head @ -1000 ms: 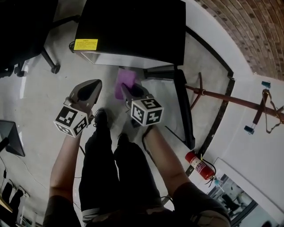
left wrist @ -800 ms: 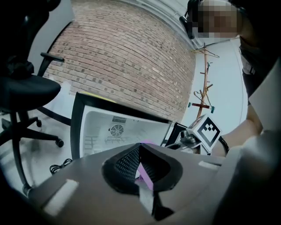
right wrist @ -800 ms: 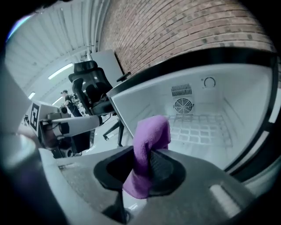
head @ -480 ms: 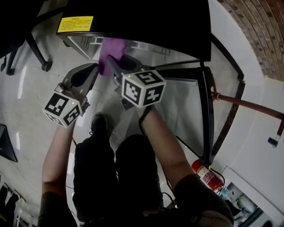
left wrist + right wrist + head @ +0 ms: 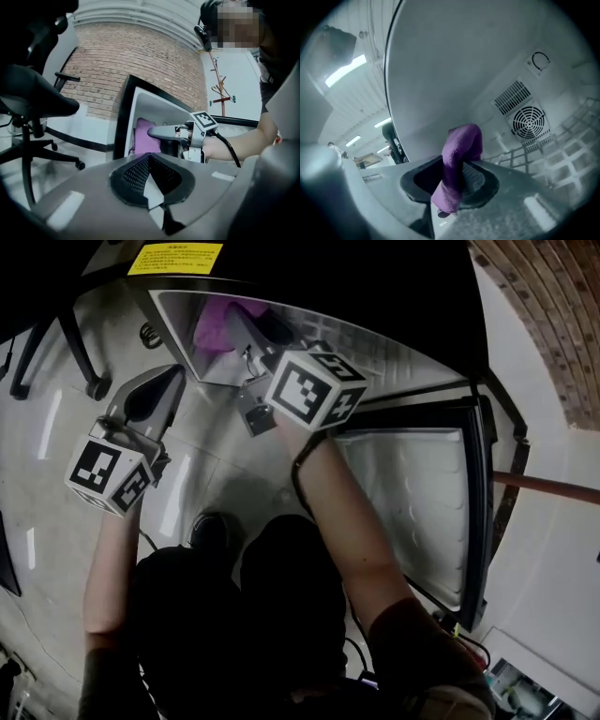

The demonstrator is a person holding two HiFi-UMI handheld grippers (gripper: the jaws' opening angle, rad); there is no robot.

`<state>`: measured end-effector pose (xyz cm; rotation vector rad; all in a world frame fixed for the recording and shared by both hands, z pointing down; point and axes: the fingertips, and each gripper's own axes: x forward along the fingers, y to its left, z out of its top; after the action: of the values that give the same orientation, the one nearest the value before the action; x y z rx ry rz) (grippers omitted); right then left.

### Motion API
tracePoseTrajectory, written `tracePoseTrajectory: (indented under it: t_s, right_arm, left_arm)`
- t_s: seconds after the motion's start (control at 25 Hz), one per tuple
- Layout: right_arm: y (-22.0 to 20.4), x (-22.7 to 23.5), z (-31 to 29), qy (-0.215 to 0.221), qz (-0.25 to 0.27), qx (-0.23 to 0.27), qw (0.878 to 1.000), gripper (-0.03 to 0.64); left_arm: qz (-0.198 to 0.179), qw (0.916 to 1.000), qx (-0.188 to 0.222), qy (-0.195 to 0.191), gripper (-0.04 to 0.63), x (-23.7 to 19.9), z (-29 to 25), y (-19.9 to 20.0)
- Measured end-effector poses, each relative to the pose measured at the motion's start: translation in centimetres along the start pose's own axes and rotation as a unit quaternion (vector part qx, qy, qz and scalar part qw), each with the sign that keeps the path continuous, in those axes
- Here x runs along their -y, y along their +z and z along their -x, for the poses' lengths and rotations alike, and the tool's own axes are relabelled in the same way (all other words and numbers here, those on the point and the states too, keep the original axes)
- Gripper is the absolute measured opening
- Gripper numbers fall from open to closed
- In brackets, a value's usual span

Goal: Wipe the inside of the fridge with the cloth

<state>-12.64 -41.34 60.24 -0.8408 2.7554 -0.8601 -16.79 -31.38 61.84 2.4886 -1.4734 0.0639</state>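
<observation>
The right tongs (image 5: 457,180) are clenched on the purple cloth (image 5: 458,154), and both sit inside the open fridge (image 5: 403,357), close to its smooth side wall (image 5: 450,70); whether the cloth already touches that wall I cannot tell. The left tongs (image 5: 150,176) are closed on nothing and hang outside the fridge, just in front of its opening and over the floor (image 5: 56,427), while the door (image 5: 403,484) stands swung out on the person's right. The step in hand looks like the start of wiping that wall. To do it well, the bulging fold of the cloth should meet the wall first and be pressed flat with moderate force, then drawn in long overlapping strokes, so that the hard tips never scrape the lining. Only a narrow part of the cloth is pinched, so a heavy drag could twist it or pull it free. The strokes should steer clear of the fan grille (image 5: 529,123) and the wire shelf (image 5: 567,145), where loose fabric might snag. The cloth is a folded strip whose long axis runs up out of the jaws along the reach of the tongs; its rounded end points deeper into the fridge and curls over toward the grille side, and its loose tail hangs below the jaws
</observation>
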Motion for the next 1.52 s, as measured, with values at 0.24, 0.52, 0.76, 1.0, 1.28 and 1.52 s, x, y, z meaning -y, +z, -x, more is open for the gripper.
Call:
tracePoseTrajectory:
  t_s: [0.24, 0.52, 0.76, 1.0, 1.28, 1.52]
  right_arm:
    - [1.5, -0.4, -2.4, 0.04, -0.062, 0.055, 0.996, 0.075]
    - [-0.1, 0.1, -4.9, 0.035, -0.045, -0.001, 0.998, 0.075]
    - [-3.1, 1.9, -5.8, -0.044, 0.036, -0.106, 0.993, 0.075]
    - [-3.1, 3.3, -4.9, -0.135, 0.116, -0.157, 0.971, 0.075]
    - [-4.5, 4.9, -4.4, -0.176, 0.176, -0.228, 0.941, 0.077]
    - [-2.8, 8.5, -0.1, -0.232, 0.186, -0.236, 0.925, 0.078]
  left_arm:
    - [0.017, 0.9988, 0.031, 0.033, 0.017, -2.2, 1.6, 0.5]
    - [0.021, 0.9988, 0.039, 0.022, 0.017, -1.9, 1.1, 1.2]
    - [0.01, 0.9995, 0.03, 0.009, 0.017, -1.5, 0.0, 2.1]
    - [0.009, 0.9998, 0.015, -0.011, 0.017, -0.4, -0.5, 1.5]
    - [0.001, 0.9994, -0.008, -0.035, 0.017, 0.7, -1.4, 0.5]
    - [-0.01, 0.9977, -0.026, -0.062, 0.017, 2.2, -2.6, -0.1]
